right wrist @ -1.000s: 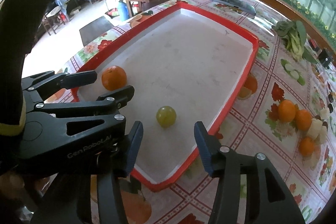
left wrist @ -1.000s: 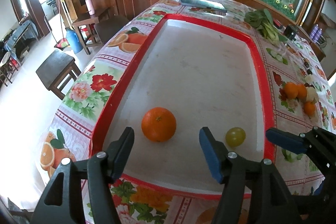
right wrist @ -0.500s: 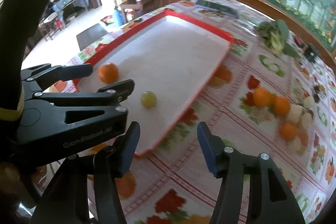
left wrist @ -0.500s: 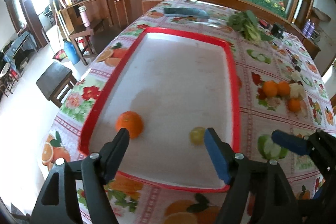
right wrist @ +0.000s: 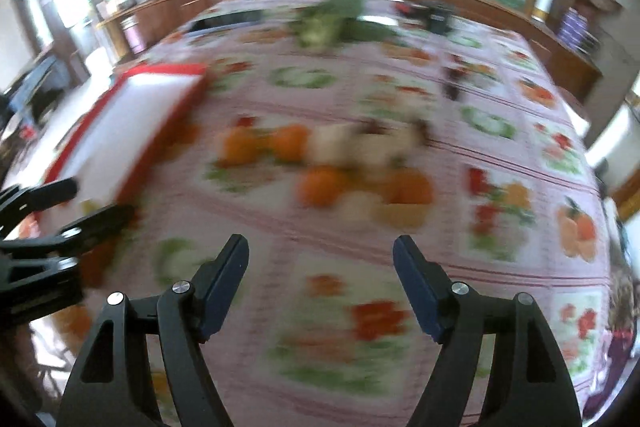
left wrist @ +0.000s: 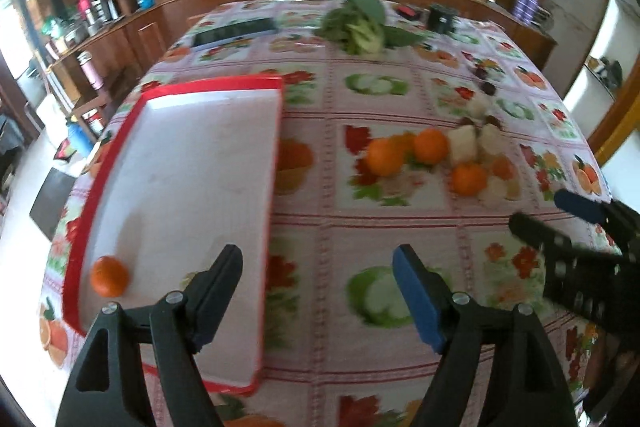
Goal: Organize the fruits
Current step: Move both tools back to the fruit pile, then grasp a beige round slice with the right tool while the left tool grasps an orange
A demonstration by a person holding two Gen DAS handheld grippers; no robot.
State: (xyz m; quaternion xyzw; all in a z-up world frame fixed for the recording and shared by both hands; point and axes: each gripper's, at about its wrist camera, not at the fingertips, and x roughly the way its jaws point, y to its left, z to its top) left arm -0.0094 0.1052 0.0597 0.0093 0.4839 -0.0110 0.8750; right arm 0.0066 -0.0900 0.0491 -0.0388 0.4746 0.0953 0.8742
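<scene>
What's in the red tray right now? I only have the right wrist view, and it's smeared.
Observer: One orange lies in the near left corner of the tray, close to the red rim.
Operator: Is the left tool holding anything?
Observer: No. The left tool is open with nothing gripped. In its view the tray's right rim runs between its fingers.
Operator: How many fruits are outside the tray?
Observer: At least three loose oranges sit to the right of the tray, clustered with pale cut pieces.
</scene>
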